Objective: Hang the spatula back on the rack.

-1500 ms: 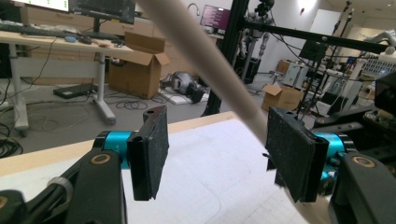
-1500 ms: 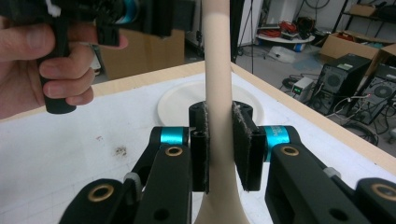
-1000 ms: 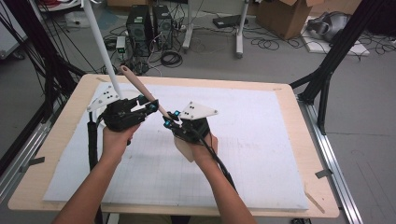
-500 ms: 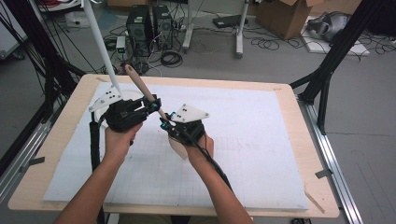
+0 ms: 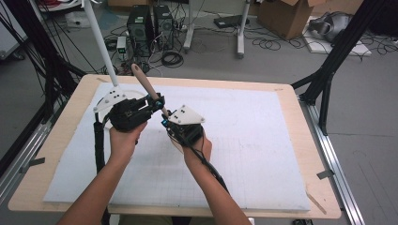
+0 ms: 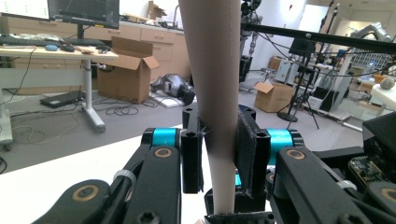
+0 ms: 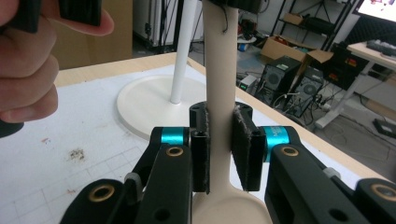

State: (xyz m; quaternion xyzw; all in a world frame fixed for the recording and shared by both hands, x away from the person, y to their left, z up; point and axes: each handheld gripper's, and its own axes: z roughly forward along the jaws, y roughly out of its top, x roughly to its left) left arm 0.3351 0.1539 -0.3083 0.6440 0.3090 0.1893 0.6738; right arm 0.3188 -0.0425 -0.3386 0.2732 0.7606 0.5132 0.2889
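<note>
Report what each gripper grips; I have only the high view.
Observer: The left gripper has its pads pressed on a spoon, on its handle; the jaws have just been closing.
Operator: Check the right one.
Observer: The right gripper is shut on the handle just above the wide end.
Operator: Say what lies beyond it.
Observer: A round white base with a pole stands on the mat beyond the spoon.
</note>
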